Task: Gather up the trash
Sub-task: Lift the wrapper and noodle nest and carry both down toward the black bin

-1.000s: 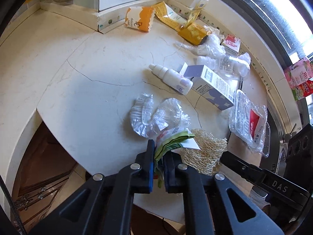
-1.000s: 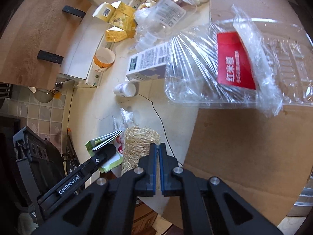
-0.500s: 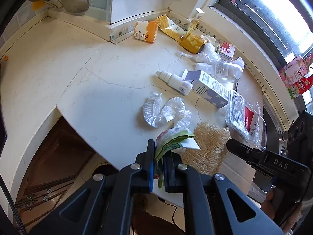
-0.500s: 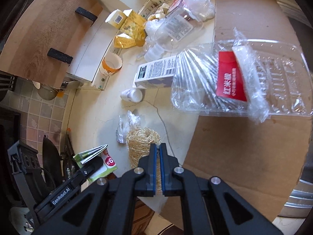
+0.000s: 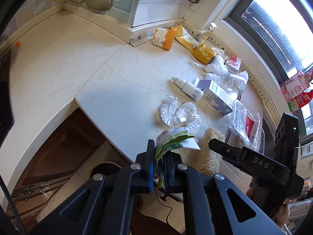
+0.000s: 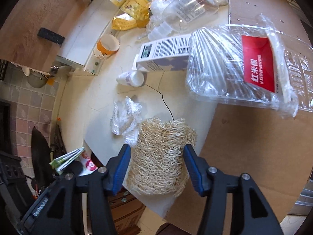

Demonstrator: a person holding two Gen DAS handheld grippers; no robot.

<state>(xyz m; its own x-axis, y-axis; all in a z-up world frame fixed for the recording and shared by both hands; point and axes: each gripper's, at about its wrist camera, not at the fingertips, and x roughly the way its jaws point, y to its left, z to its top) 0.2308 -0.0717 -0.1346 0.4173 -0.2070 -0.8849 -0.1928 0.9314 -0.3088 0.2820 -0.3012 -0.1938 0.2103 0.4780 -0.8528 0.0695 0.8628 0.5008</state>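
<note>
Your right gripper [image 6: 156,168] is opening, fingers [image 6: 121,164] astride the tan fibrous loofah sponge [image 6: 160,154] at lower centre, on the bench [image 6: 101,105] edge. Light, springy: grip mid-body. Your left gripper [image 5: 157,164] clamps a green-and-white folded wrapper [image 5: 172,141].

Loofah [image 6: 160,156] lower end hidden behind right fingers [image 6: 119,166]; green wrapper [image 5: 172,139] bottom buried between left fingers [image 5: 149,162]; carton [image 5: 295,92] far right of them edge-cropped.

loofah [image 6: 160,156] on counter [image 6: 101,105], tray [image 6: 244,68] behind
</note>
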